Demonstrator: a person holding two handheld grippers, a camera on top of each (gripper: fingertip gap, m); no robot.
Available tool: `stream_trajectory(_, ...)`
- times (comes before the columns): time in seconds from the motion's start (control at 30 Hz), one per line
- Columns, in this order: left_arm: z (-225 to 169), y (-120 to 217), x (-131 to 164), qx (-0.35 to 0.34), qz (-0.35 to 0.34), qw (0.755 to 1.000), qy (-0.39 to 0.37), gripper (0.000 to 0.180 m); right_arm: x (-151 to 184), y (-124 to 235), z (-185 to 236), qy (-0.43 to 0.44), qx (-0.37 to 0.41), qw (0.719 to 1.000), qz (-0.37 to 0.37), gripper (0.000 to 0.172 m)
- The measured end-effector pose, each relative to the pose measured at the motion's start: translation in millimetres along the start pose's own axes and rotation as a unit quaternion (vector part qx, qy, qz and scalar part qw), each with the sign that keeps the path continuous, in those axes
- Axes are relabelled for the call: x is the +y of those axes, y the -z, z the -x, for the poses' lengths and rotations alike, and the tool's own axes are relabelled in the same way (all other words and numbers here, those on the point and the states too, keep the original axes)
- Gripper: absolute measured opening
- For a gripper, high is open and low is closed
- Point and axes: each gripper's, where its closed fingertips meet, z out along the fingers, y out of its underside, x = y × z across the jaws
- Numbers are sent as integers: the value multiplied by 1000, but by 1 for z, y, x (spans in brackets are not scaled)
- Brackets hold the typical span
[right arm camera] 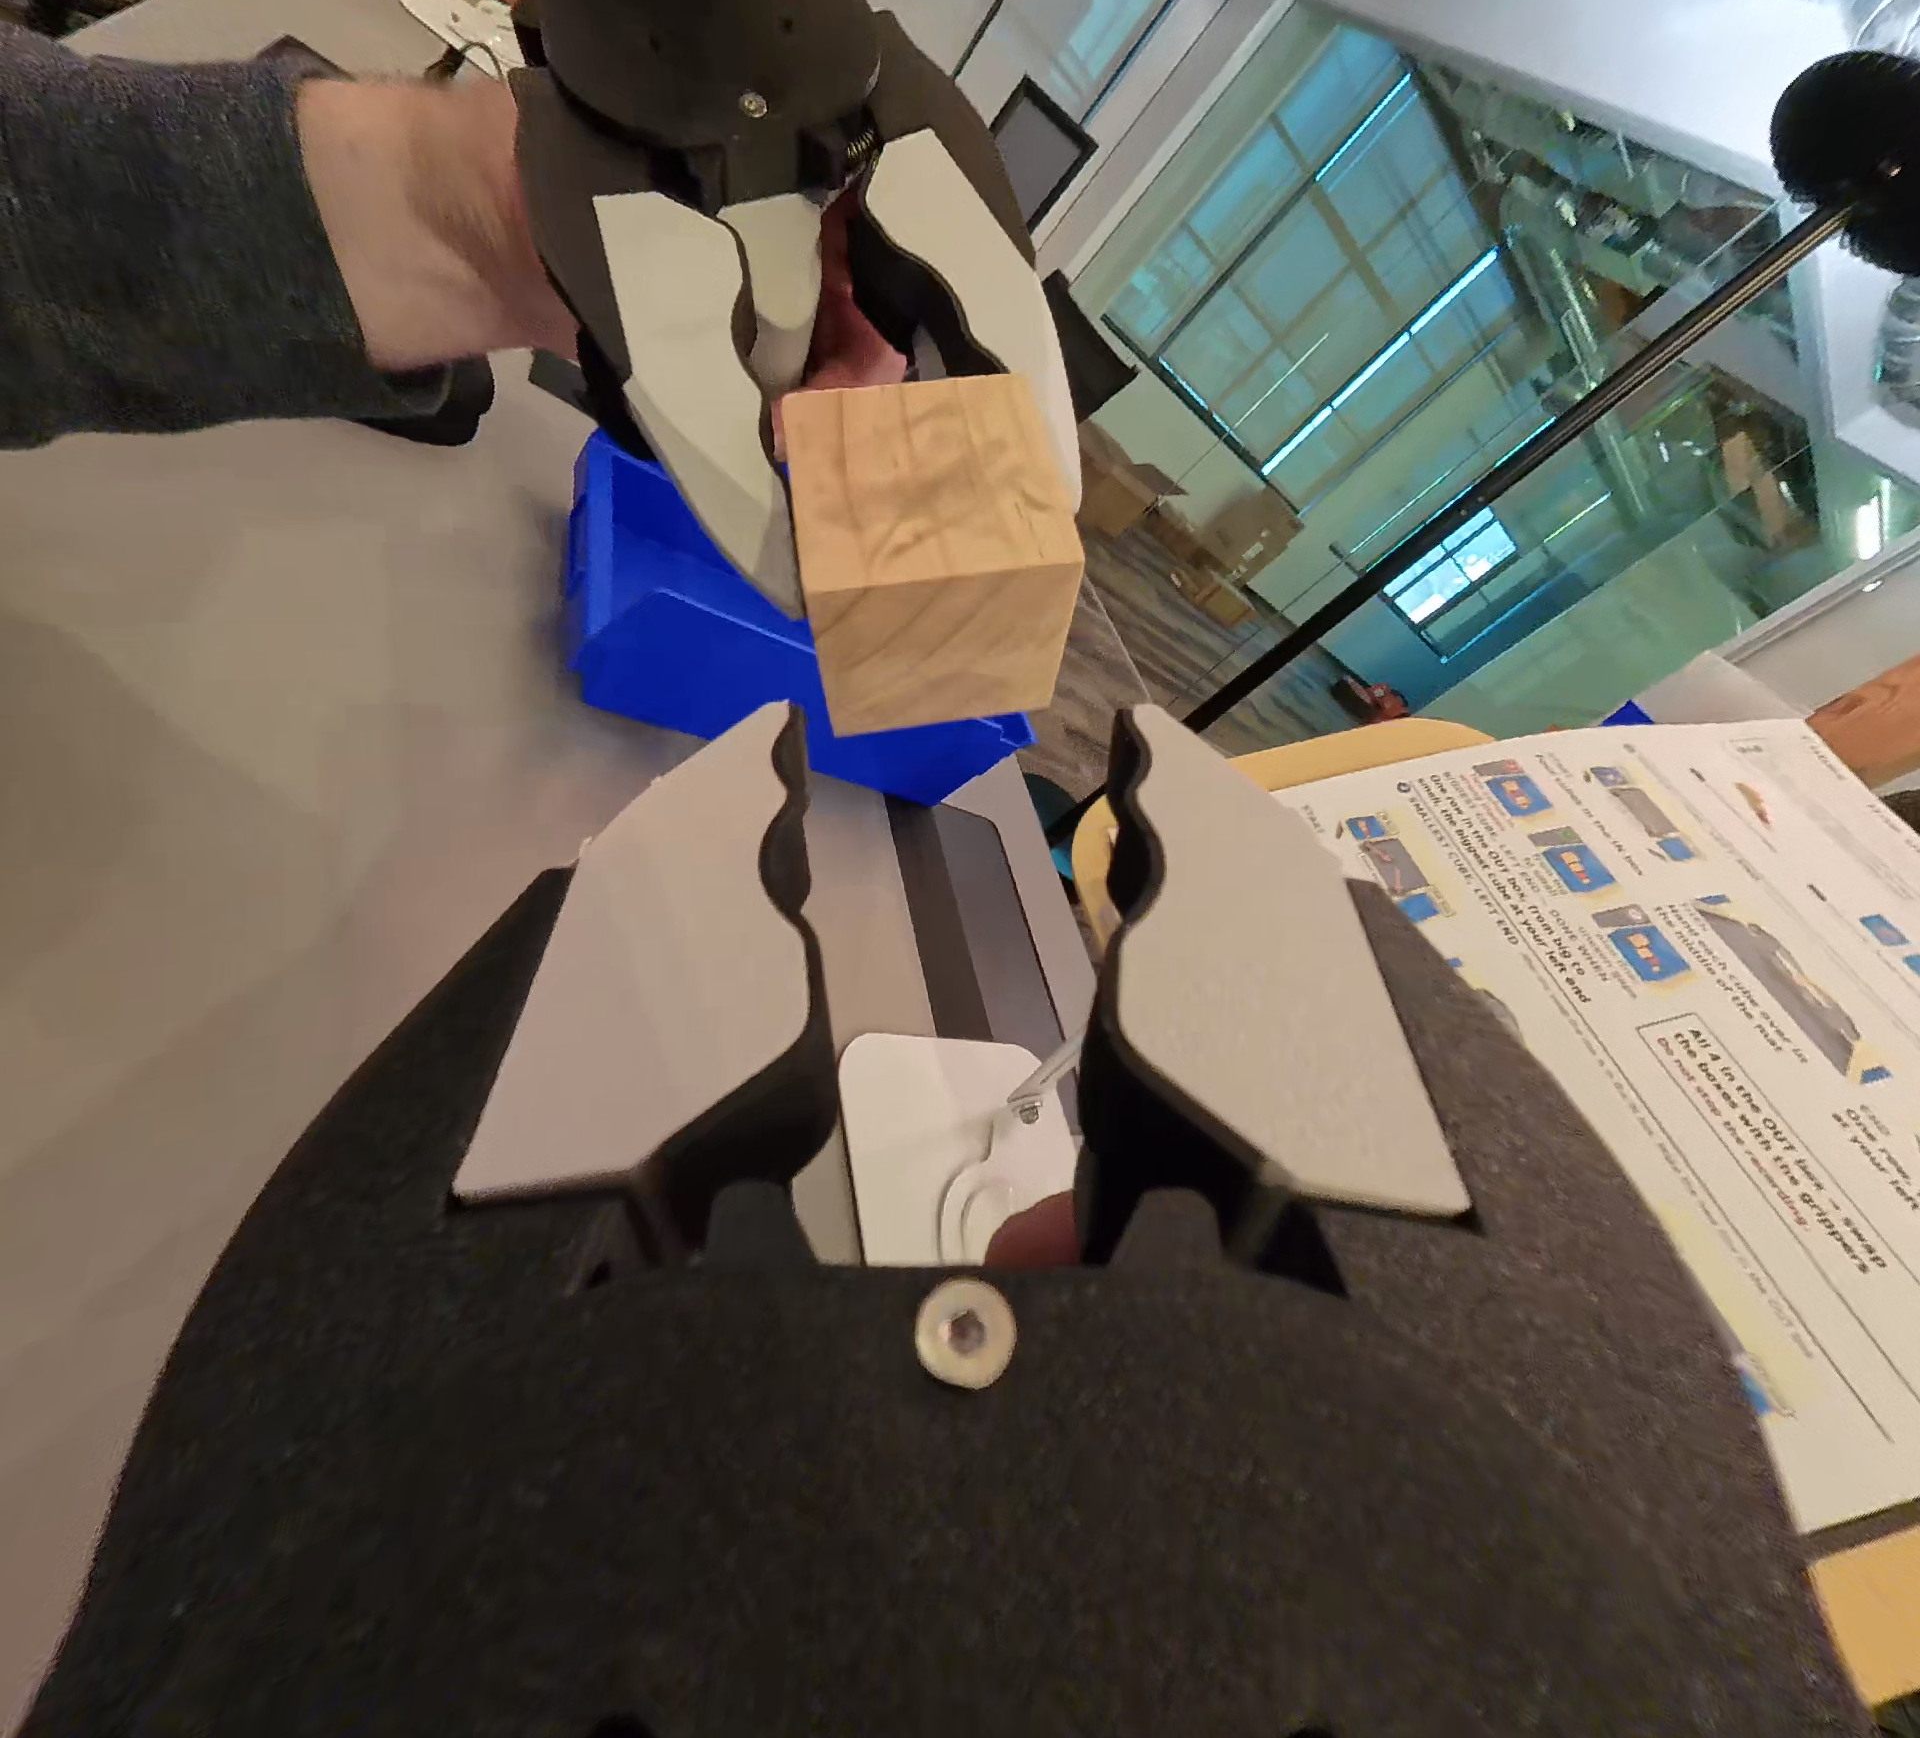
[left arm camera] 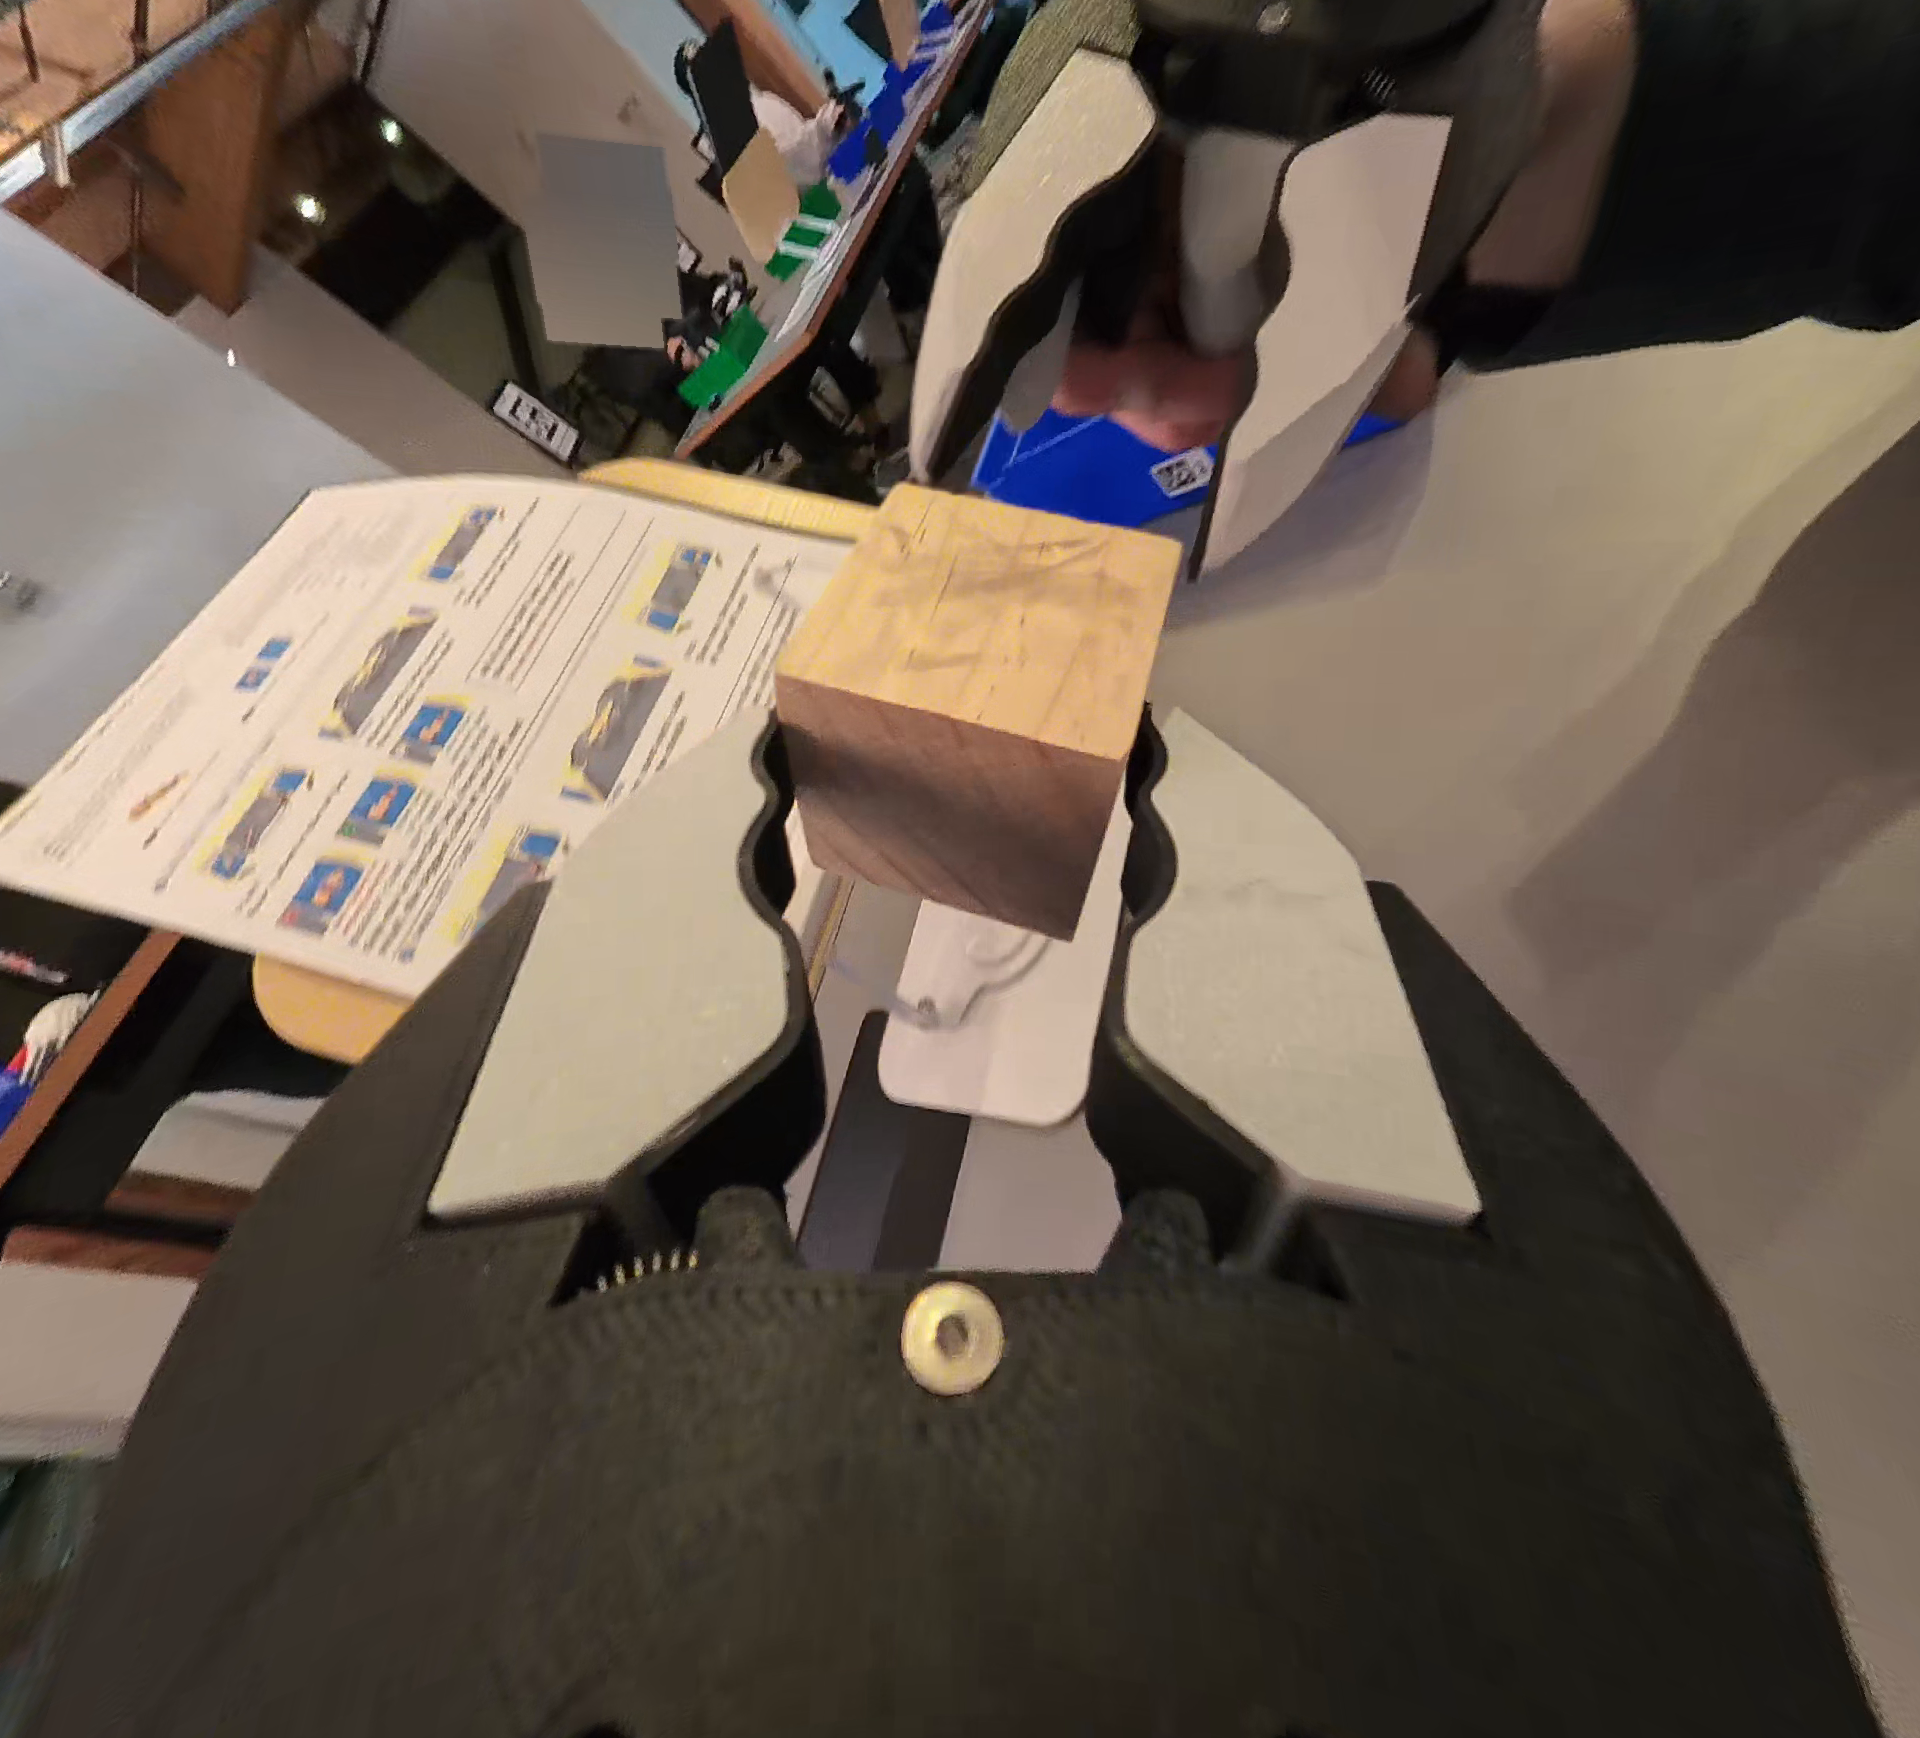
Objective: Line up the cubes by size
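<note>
Holding one wooden cube (left arm camera: pixel 966 701) in the air is as far as I can place this job: I see no row of cubes in either view, so how many are already lined up I cannot tell, and this block at least is not yet set down. Judging by that, most or all of the lining-up remains, or lies out of frame.

The cube sits between the fingertips of my left gripper (left arm camera: pixel 956 795), both dark wavy pads pressed against its opposite side faces, so it is clamped and lifted clear of the grey table (left arm camera: pixel 1558 649). From the right wrist view the same block (right arm camera: pixel 930 545) hangs at the tips of that gripper, in front of a blue bin (right arm camera: pixel 675 649) on the table.

My right gripper (right arm camera: pixel 951 753) stands spread with nothing between its fingers; the cube is just beyond and above its tips, apart from both pads. In the left view it hovers just past the block's far edge.

A printed instruction sheet (left arm camera: pixel 416 701) lies to the side, over a pale wooden board (left arm camera: pixel 312 1002).
</note>
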Motion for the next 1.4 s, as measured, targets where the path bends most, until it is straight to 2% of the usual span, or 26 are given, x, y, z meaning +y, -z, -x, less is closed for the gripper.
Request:
stream_trajectory(0.2,-9,-15,-38,13,-55,998,-33,61,-7,11,-3,21,-2,1000,-17,67)
stream_trajectory(0.37,-15,-20,-55,23,-93,995,-38,61,-5,13,-4,39,1,999,-8,68)
stream_trajectory(0.63,-23,-25,-56,43,-94,994,-36,61,-8,10,3,64,1,998,-18,59)
stream_trajectory(1.0,-23,-24,-52,50,-90,994,-26,61,-7,9,3,67,1,998,-10,59)
stream_trajectory(1.2,-7,-9,-58,15,-103,994,-16,66,-6,13,-4,53,9,999,-7,59)
stream_trajectory(1.27,-1,-2,-56,-1,-94,995,-20,56,-3,18,-10,53,19,998,2,59)
stream_trajectory(1.4,16,16,-60,-54,-95,993,-35,2,9,49,-32,59,50,996,43,59)
